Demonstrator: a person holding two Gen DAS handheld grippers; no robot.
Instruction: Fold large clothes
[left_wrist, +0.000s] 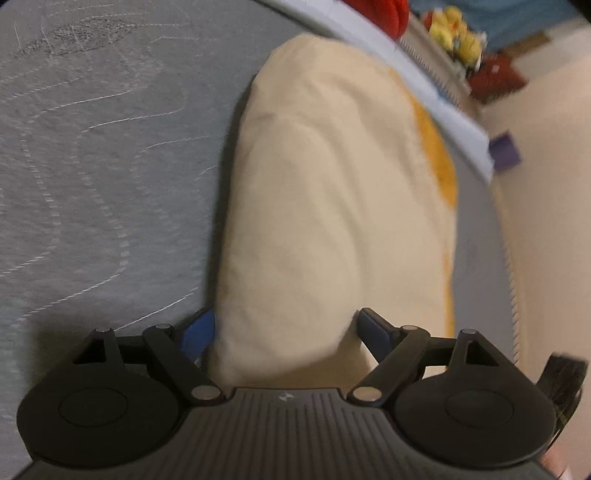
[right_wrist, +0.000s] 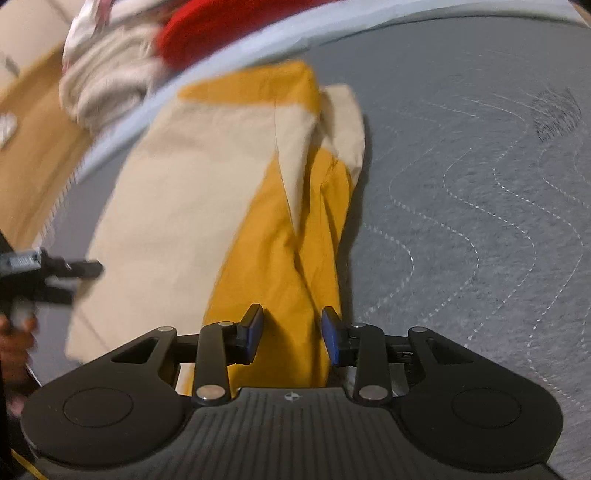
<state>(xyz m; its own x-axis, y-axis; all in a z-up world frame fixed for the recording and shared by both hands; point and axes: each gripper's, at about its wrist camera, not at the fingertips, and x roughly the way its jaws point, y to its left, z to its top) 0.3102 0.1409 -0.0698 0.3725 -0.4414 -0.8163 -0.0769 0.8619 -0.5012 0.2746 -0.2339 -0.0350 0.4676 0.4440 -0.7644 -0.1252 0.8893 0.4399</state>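
Cream and mustard-yellow cloth garment (left_wrist: 325, 206) lies folded on the grey quilted mattress (left_wrist: 110, 166), near its edge.

The left tongs (left_wrist: 284, 332) stand wide apart, straddling the garment's cream end and gripping nothing. The right tongs (right_wrist: 291, 332) are partly open over the yellow part, their blue pads (right_wrist: 255, 328) apart from the fabric. A red and white clothes pile (right_wrist: 122, 62) sits beyond the mattress edge.

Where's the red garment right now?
The red garment lies at the top of the right wrist view, beyond the mattress edge, beside a whitish pile; the left wrist view shows it at top right.
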